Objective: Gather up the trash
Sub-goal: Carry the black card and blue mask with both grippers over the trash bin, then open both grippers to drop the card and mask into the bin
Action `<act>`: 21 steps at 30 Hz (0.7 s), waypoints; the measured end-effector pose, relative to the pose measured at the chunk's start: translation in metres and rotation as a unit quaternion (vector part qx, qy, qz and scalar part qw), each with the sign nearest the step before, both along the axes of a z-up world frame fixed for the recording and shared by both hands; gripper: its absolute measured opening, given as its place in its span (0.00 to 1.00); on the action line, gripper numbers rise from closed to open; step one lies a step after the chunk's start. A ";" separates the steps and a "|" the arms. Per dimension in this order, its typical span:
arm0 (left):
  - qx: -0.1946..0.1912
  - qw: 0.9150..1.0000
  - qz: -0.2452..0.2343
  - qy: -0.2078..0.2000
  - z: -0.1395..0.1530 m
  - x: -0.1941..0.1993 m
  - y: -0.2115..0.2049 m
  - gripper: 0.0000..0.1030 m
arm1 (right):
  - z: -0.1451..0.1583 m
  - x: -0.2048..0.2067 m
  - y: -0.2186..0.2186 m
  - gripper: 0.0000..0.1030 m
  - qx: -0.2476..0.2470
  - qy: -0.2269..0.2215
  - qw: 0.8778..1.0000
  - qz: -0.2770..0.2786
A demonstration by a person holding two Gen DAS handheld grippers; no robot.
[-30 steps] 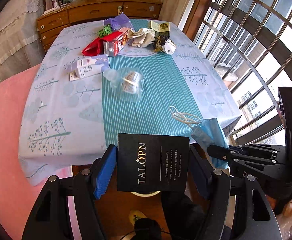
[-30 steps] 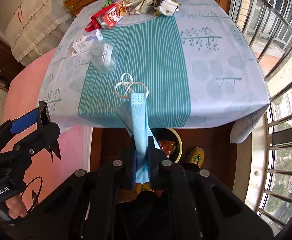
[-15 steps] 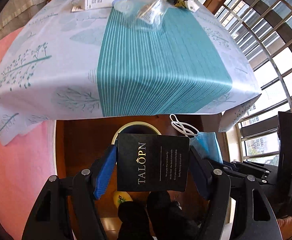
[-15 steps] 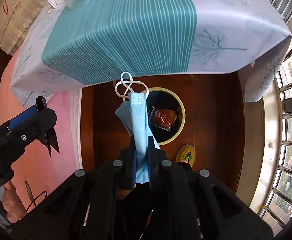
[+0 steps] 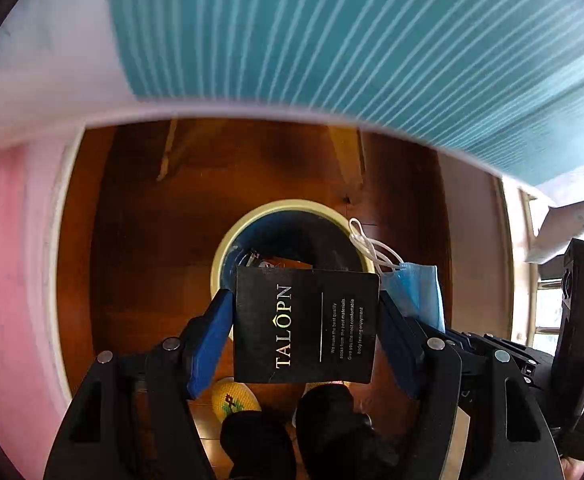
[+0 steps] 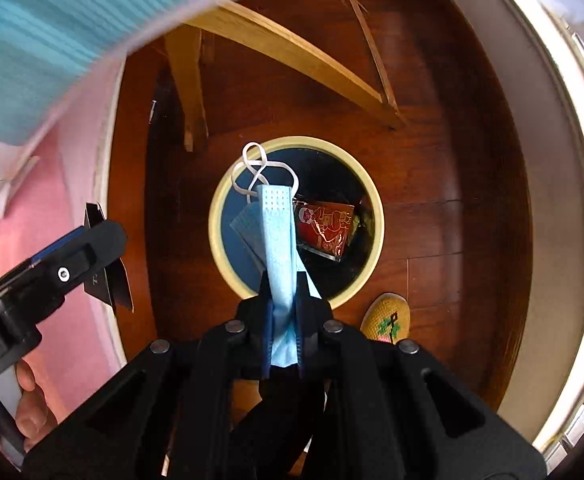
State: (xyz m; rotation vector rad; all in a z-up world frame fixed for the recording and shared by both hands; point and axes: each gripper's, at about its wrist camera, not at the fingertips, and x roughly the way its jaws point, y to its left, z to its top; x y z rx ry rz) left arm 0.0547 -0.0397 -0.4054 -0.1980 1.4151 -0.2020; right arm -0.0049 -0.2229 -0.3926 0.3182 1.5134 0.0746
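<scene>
The right gripper is pinched tight on a blue face mask, whose free end and white ear loops reach out over the open mouth of the round trash bin on the wooden floor; a red wrapper already lies inside. The left gripper is clamped across the side edges of a black TALOPN card, held above the near part of the same bin, with the mask just beside it to the right. The likely trouble is at release: the light mask may cling to a finger pad or its loops may snag on the rim, leaving it draped over the edge, and the flat card, sitting over the near rim, could tip and slide onto the floor. The tablecloth is blurred, the bin's bottom is too dark to read, and the card hides much of the opening
</scene>
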 end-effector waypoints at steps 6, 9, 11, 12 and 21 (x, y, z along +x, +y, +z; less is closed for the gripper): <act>-0.008 1.000 0.003 0.015 -0.063 0.014 -0.009 0.69 | -0.059 0.012 -0.012 0.07 0.029 0.012 0.999 -0.023; 0.003 1.000 0.001 0.024 -0.083 0.019 -0.012 0.72 | -0.076 0.021 -0.017 0.10 0.039 0.015 0.999 -0.031; 0.014 0.999 -0.003 0.029 -0.093 0.019 -0.011 0.79 | -0.085 0.021 -0.020 0.21 0.038 0.017 0.999 -0.030; 0.021 0.999 -0.002 0.027 -0.097 0.019 -0.012 0.86 | -0.088 0.025 -0.017 0.26 0.038 0.017 0.999 -0.029; 0.034 0.999 0.006 0.006 -0.089 0.013 0.000 0.87 | -0.086 0.026 -0.019 0.45 0.023 0.004 1.000 -0.017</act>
